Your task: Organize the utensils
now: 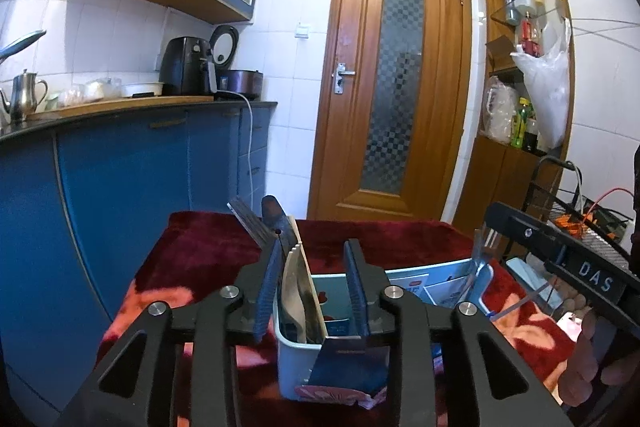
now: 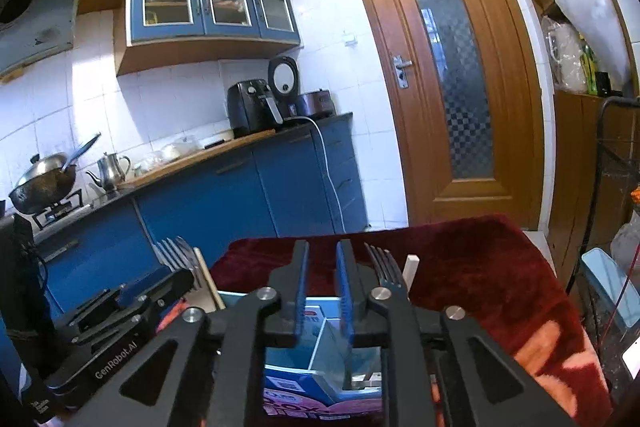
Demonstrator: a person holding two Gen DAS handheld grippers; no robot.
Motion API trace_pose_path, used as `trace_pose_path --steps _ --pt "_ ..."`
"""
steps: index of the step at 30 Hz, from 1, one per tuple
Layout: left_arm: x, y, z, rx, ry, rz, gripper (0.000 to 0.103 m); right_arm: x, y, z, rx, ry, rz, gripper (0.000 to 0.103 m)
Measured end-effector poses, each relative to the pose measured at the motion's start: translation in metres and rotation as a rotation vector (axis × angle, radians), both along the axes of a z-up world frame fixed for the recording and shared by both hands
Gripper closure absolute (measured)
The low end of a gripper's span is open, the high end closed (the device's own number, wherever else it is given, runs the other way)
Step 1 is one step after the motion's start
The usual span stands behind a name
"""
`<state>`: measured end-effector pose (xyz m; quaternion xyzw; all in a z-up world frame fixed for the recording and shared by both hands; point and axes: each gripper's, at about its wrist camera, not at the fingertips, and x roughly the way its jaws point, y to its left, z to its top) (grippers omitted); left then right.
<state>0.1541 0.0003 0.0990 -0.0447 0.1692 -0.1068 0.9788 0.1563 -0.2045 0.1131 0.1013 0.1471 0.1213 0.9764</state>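
Your table's red cloth fills the lower middle of both views. On it, low in the centre, sits the pale blue caddy, white-rimmed and split into compartments, with printed cards leaning against its near wall. Forks and a flat wooden utensil stand upright in its left compartment; in the right view another fork rises at centre right. Your left gripper stands parted around those upright utensils, pads clear of them. Your right gripper hangs slightly parted over the caddy, holding nothing.
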Motion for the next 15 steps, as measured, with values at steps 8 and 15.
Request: trace_pose_path --steps 8,15 --pt "-0.017 0.002 0.006 -0.008 0.04 -0.008 0.069 -0.022 -0.004 0.013 0.014 -0.026 0.009 0.081" --pt "-0.04 0.005 0.016 0.017 0.047 -0.003 0.067 -0.041 -0.005 0.021 0.01 -0.001 0.02 0.08"
